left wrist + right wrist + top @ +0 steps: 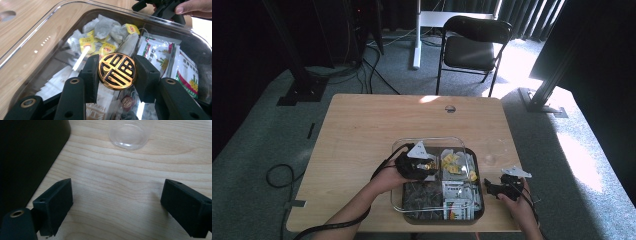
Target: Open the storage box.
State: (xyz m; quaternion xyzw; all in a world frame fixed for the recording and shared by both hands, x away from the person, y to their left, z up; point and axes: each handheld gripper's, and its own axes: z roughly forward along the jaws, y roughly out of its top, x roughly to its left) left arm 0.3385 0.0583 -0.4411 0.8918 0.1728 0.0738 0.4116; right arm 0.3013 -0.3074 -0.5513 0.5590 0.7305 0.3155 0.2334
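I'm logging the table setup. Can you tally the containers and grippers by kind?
Compartment tray: 1
Clear cup: 1
Grippers: 2, the left gripper and the right gripper
Total: 4

High view: we look from above the person's side, forward and down over the whole wooden table (362, 135), far off.
Left gripper view: we ride close over the compartment tray (37, 40), looking along the jaws across its clear lid.
Right gripper view: we sit very near the tabletop, facing a clear cup (128, 132).
Shared: tray (479, 165) and cup (488, 160) also show from above; the left view also catches the right gripper (160, 7).
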